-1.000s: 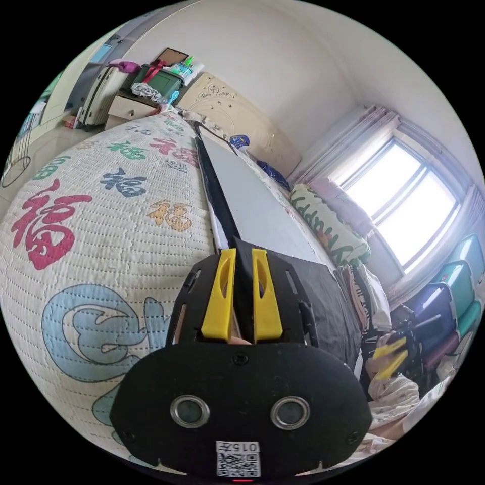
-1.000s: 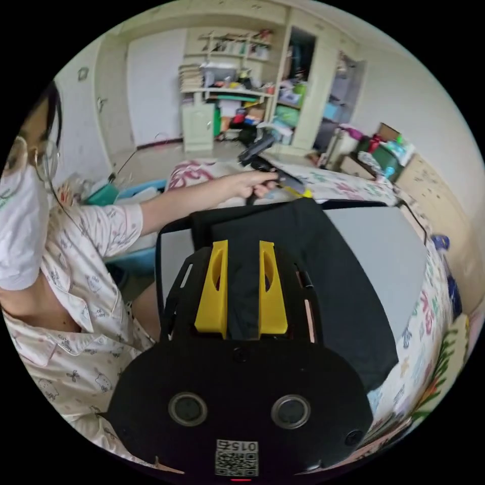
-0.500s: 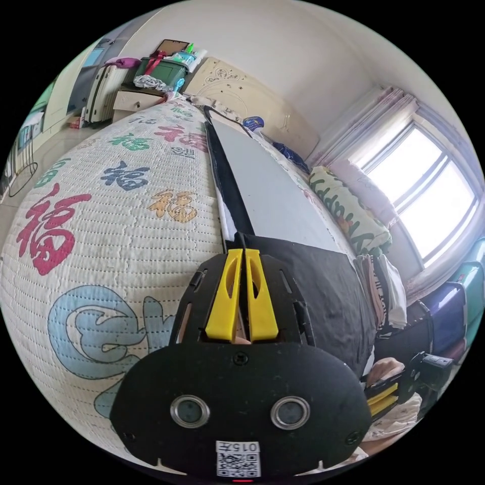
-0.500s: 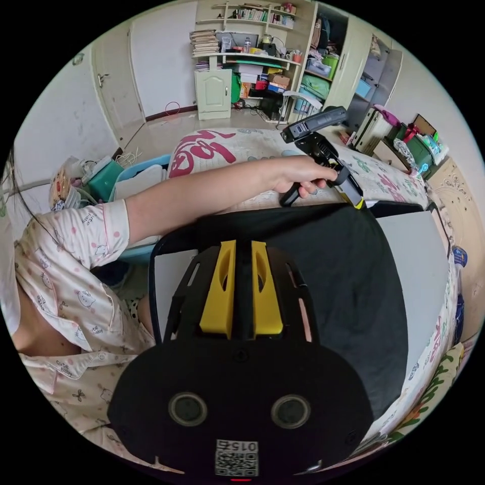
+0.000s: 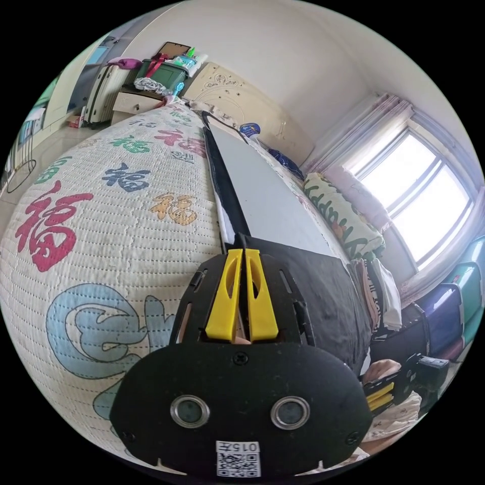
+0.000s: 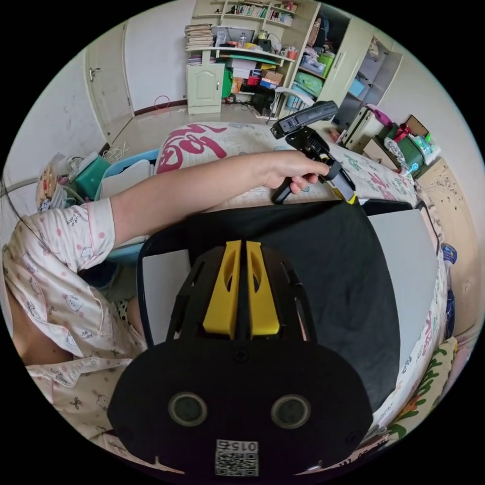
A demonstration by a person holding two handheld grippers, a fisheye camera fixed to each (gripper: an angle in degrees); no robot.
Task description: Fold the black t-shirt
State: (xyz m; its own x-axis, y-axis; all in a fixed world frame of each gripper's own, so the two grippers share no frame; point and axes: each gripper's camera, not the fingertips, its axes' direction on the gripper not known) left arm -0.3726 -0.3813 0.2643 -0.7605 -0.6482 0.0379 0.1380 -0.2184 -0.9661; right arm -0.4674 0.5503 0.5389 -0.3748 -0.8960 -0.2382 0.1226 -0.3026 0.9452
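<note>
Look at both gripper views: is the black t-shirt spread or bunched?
Spread. The black t-shirt lies flat on the grey board, each near corner pinched by a gripper.

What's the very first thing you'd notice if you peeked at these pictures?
Probably the bright yellow jaws of the right gripper, pinched shut on the black t-shirt spread over a grey board. Across the shirt, a hand holds the left gripper at the shirt's far edge. Beside the board, a quilt with big colourful characters covers the bed.
</note>
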